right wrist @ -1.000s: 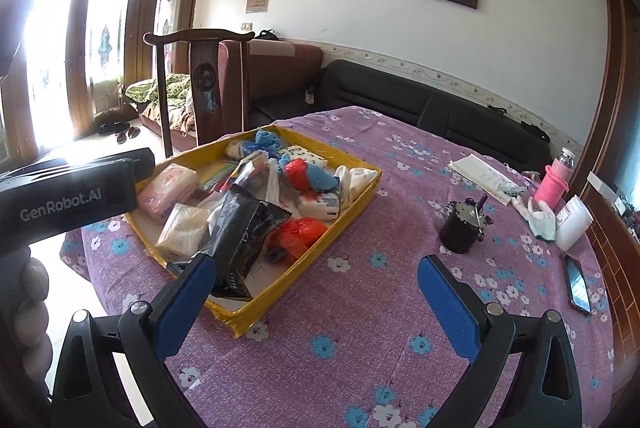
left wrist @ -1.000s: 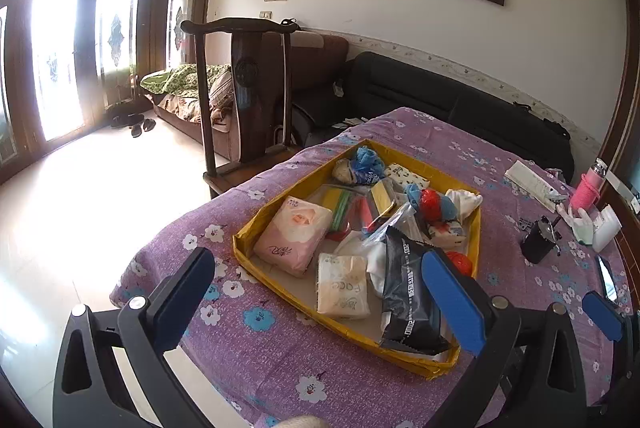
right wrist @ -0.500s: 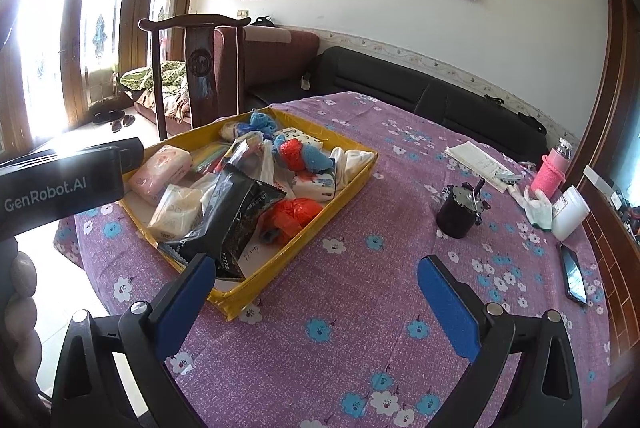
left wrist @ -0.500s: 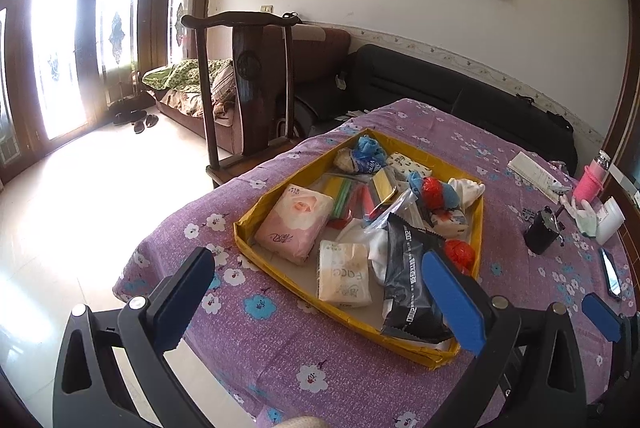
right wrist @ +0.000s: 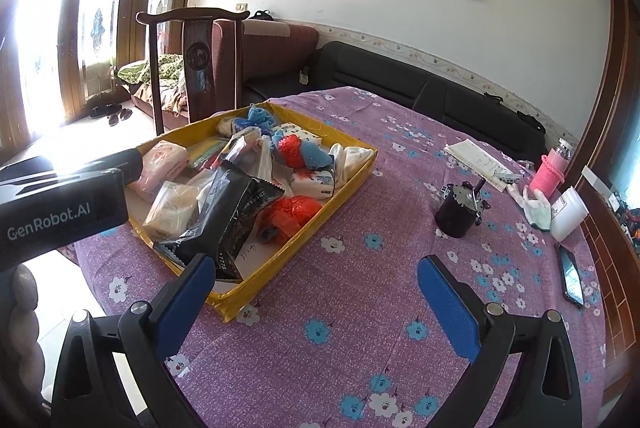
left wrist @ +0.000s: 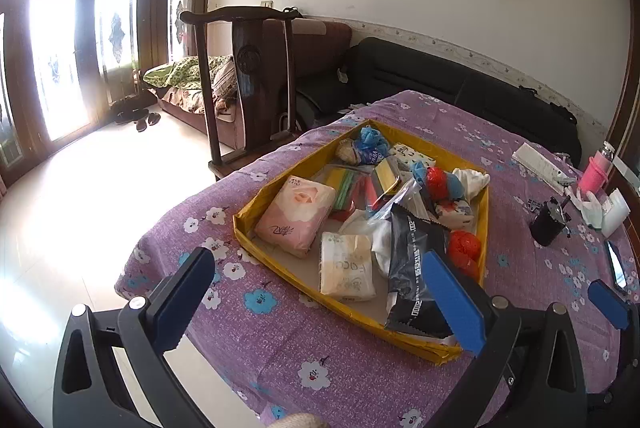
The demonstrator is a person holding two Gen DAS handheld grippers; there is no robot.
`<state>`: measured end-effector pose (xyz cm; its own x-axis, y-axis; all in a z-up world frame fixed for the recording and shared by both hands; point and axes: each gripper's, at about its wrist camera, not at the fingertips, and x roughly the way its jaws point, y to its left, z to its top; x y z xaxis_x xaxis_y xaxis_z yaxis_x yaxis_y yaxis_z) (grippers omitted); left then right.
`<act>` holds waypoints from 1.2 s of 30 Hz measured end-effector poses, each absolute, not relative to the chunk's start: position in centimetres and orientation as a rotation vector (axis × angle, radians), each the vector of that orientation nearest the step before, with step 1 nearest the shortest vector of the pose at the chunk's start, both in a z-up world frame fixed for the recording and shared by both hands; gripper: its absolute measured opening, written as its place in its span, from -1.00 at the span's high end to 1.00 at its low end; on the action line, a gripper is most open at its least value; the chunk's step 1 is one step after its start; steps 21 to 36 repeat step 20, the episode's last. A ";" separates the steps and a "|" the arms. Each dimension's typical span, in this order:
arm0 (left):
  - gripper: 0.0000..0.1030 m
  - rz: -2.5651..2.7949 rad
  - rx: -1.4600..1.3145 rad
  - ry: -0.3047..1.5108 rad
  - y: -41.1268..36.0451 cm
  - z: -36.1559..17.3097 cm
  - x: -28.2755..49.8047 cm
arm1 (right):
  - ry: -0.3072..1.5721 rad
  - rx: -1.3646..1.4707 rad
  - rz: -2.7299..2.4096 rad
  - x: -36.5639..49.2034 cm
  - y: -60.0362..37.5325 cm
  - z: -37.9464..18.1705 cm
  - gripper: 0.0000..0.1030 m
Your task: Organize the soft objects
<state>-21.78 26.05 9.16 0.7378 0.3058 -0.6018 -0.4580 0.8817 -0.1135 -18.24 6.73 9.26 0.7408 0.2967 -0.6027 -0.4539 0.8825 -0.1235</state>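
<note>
A yellow cardboard tray on the purple flowered tablecloth holds several soft items: a pink tissue pack, a beige tissue pack, a black foil bag, red mesh balls, blue scrubbers and white cloth. My left gripper is open and empty, held above the tray's near edge. My right gripper is open and empty over bare cloth, right of the tray.
A black cup, a pink bottle, white gloves, a white container, a phone and papers lie on the table's right side. A wooden chair stands at the far left edge, a sofa behind.
Both grippers have drawn back and risen slightly, so the tray looks a bit farther and lower. Nothing in the tray has moved.
</note>
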 end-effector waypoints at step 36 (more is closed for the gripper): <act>-1.00 0.269 -0.162 0.673 21.3 11.1 -18.2 | 0.667 -0.195 0.365 -15.5 2.8 10.1 -0.99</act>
